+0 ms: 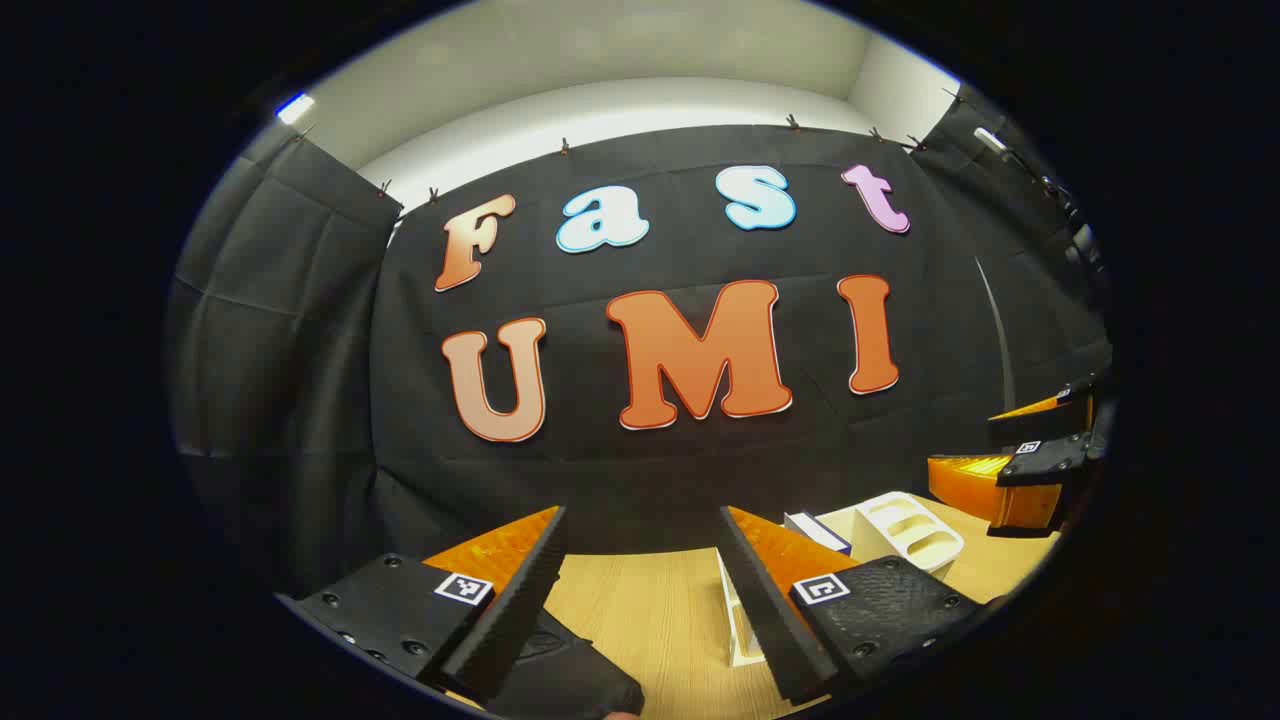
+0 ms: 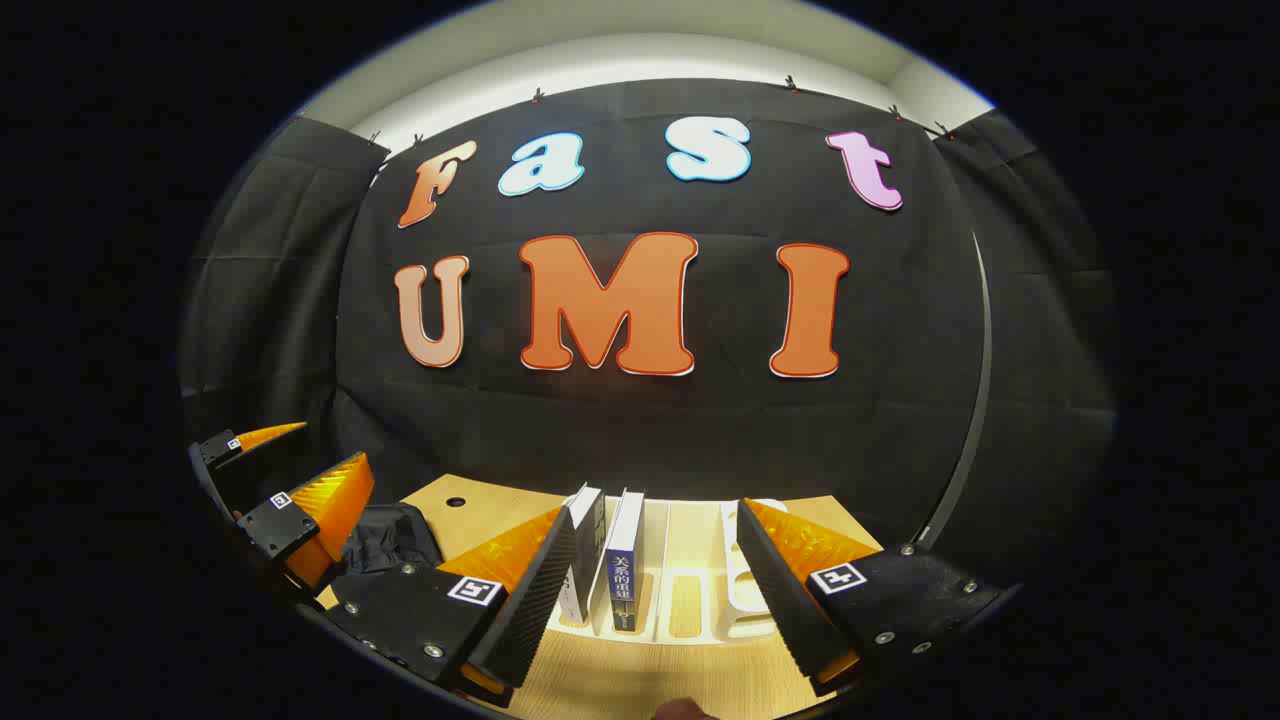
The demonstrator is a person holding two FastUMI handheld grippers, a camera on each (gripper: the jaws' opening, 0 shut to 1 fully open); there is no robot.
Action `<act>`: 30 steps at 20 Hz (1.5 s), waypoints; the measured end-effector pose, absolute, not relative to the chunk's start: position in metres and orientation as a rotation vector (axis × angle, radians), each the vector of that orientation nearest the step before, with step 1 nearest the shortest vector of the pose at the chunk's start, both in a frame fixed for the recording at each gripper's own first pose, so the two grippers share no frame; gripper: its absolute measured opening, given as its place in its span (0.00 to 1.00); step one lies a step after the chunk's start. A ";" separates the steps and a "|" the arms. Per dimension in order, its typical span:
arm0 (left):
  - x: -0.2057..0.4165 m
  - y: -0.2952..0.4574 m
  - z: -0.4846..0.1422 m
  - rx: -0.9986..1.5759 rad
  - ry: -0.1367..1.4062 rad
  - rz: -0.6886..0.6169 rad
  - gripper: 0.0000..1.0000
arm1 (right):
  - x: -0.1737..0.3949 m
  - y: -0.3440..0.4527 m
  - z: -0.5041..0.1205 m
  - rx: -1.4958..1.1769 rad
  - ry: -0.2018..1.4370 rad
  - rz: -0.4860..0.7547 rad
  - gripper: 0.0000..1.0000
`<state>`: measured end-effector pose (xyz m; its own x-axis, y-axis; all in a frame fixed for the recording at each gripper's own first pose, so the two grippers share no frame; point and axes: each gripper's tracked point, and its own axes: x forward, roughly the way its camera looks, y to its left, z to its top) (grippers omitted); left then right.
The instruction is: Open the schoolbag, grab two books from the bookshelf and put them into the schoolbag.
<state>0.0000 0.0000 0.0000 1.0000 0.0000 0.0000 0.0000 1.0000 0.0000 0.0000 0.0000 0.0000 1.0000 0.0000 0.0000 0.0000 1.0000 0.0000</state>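
- Black cloth is hanging behind a pale wooden surface (image 2: 620,690), closing off the booth.
- Right tool (image 2: 650,600) is hovering released, jaws spread wide, facing the white bookshelf (image 2: 690,570).
- Two books (image 2: 612,570) are standing upright, side by side, in the bookshelf's left slots, between the right tool's fingers but not touching them.
- Left tool (image 1: 640,600) is hanging released above the surface, gripping nothing.
- Dark schoolbag (image 2: 390,535) is lying on the surface left of the bookshelf, just beneath the left tool.

Black cloth wall (image 2: 650,420) behind a light wooden table (image 1: 650,620), white ceiling (image 1: 600,50) above
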 end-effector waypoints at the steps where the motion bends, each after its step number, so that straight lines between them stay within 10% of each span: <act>1: 0.000 0.000 0.000 0.003 0.001 0.000 0.93 | 0.000 -0.001 0.000 0.002 -0.001 -0.001 0.96; 30: -0.008 0.050 -0.011 0.044 0.027 0.133 0.94 | 0.030 0.020 0.009 -0.035 -0.017 0.071 0.95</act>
